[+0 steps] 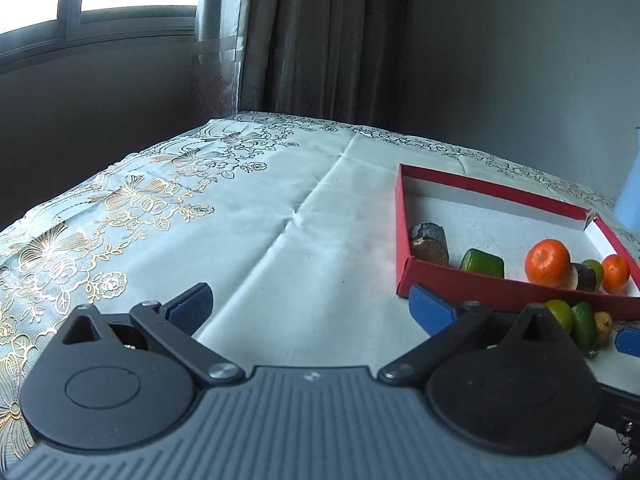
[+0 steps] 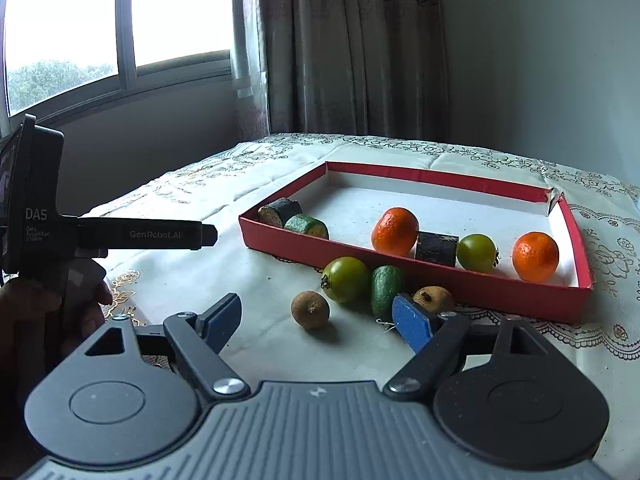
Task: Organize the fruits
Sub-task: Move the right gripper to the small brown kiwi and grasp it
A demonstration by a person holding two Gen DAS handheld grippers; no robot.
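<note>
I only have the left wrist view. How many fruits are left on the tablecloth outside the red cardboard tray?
Observer: Four. A round green fruit, a green avocado, and two wrinkled brown fruits: a left brown fruit lying apart, and a right brown fruit beside the avocado.
Operator: Is the right gripper holding anything?
Observer: No. The right gripper is open with nothing between its fingers. The left brown fruit lies just ahead of the gap.
</note>
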